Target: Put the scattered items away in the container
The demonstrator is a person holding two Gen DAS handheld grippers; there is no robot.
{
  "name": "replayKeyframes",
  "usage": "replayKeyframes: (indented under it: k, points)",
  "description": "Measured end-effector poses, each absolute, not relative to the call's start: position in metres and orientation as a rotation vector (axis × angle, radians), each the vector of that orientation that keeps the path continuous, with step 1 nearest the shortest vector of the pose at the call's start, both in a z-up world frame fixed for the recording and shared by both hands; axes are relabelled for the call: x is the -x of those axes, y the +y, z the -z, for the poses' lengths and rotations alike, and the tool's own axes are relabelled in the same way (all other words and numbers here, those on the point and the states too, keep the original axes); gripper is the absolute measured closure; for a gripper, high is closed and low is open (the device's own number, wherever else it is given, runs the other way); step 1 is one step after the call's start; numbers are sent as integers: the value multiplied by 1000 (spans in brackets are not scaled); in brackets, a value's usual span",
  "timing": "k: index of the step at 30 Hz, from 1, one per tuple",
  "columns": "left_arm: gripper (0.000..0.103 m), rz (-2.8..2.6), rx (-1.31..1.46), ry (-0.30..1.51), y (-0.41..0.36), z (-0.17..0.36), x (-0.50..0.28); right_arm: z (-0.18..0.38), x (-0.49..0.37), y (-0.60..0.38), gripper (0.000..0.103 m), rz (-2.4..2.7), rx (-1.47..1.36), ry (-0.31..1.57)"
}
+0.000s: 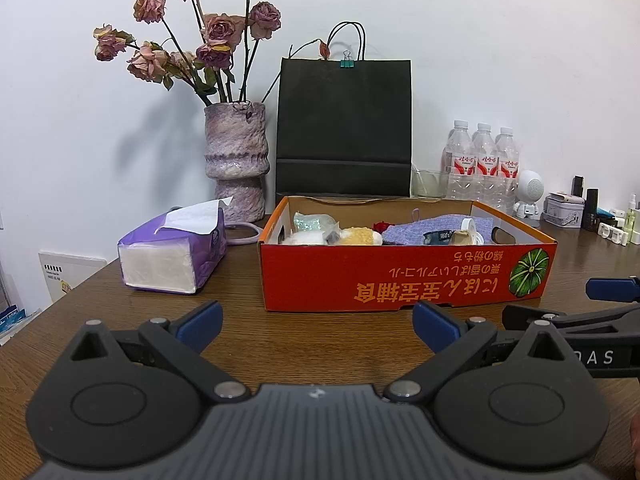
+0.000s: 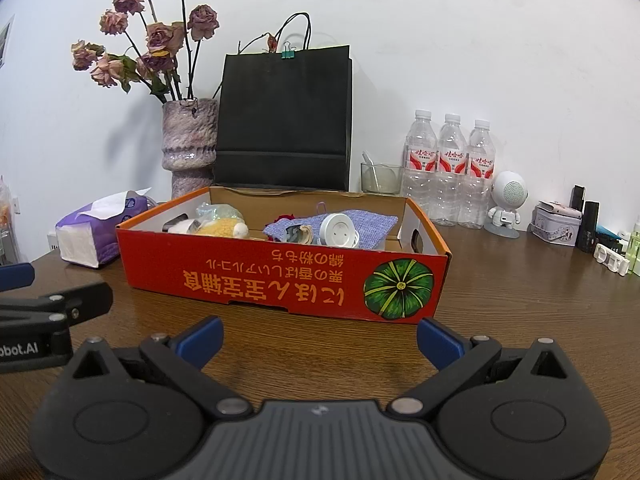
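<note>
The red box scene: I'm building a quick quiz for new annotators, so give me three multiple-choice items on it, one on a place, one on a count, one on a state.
1. Where is the tissue pack?
A. left of the red box
B. inside it
C. behind the black bag

2. How many water bottles stand by the wall?
A. two
B. three
C. five

3. How do both grippers' jaws stand?
A. shut on a cloth
B. shut, empty
C. open, empty

Answers:
1 A, it lies on the table beside the box's left wall.
2 B, three caps show in a row.
3 C, the left gripper and right gripper show bare table between spread jaws.
</note>
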State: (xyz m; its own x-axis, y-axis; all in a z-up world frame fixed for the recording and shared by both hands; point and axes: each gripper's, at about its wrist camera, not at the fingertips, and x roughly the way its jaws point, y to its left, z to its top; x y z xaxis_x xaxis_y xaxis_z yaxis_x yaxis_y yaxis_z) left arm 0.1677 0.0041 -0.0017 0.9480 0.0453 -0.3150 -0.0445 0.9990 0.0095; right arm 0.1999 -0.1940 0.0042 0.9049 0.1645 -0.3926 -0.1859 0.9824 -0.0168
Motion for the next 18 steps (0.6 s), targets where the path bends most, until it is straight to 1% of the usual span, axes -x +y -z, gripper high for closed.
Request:
replayKeyframes:
  k: [18]
  points:
    - [0, -41, -4, 313, 3, 1, -167, -5, -199, -193, 0, -181, 58, 399]
